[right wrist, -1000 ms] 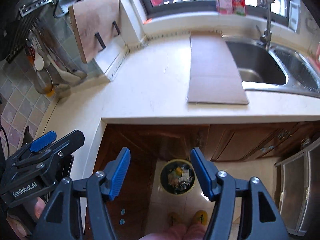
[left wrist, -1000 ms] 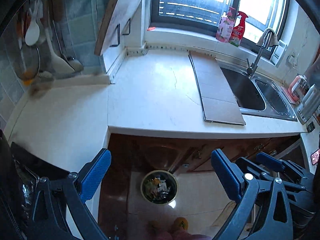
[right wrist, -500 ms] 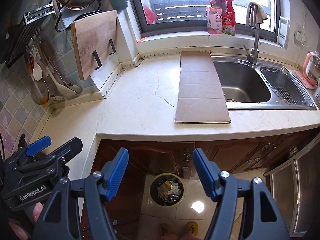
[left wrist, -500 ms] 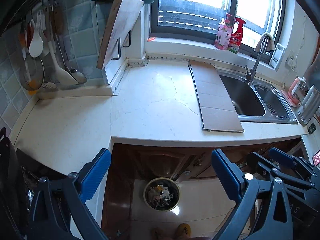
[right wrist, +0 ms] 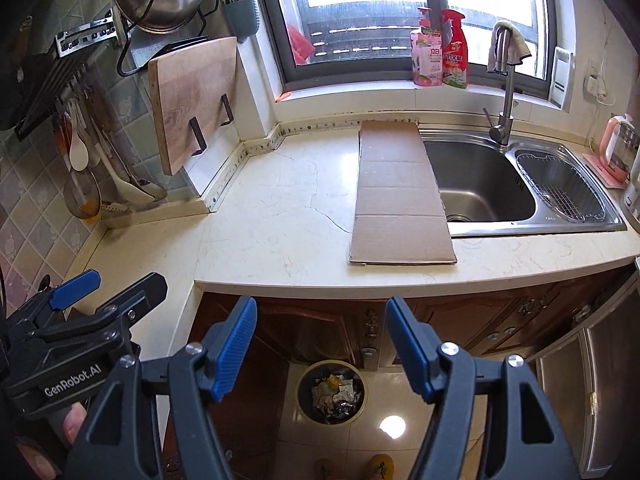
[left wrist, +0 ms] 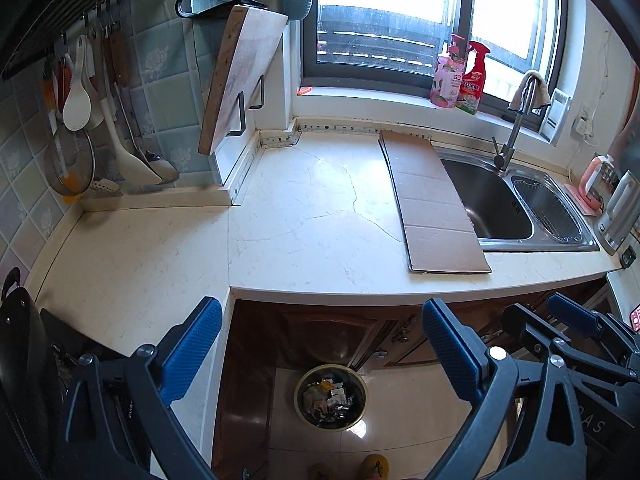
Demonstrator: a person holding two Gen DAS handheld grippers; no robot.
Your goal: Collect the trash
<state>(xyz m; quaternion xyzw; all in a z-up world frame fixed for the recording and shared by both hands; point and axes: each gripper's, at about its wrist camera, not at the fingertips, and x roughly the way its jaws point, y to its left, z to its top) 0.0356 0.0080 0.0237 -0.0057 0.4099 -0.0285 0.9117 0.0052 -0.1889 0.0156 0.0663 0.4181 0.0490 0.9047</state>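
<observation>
You are standing at an L-shaped cream stone bench (left wrist: 168,248) that fills most of both views, its top cracked in thin dark lines near the middle. A wide window (right wrist: 400,12) runs behind it, bright with daylight, and the tiled wall (left wrist: 160,92) on the left closes the corner. Below the bench edge run dark brown cabinet doors (right wrist: 500,320), and pale glossy floor tiles (right wrist: 400,440) show under your claws.

The steel double sink (right wrist: 480,184) is set into the right part of the bench, with a wire rack (right wrist: 560,188) in its smaller bowl and a tall tap (right wrist: 506,92) draped with a cloth behind it. A flattened cardboard sheet (right wrist: 400,200) lies on the bench, its right edge overlapping the sink rim. A wooden cutting board (right wrist: 192,100) stands in a holder against the wall, with ladles and a strainer hanging to its left.

On the floor, in front of the cabinets, the round trash bin (right wrist: 331,392) holds crumpled wrappers and scraps.

Two spray and soap bottles (right wrist: 440,52) stand on the window sill.

Your left claw (left wrist: 320,356) has its blue pads spread wide with nothing between them. Your right claw (right wrist: 320,348) is likewise parted and empty; the bin shows in the gap between its fingers, well below.
</observation>
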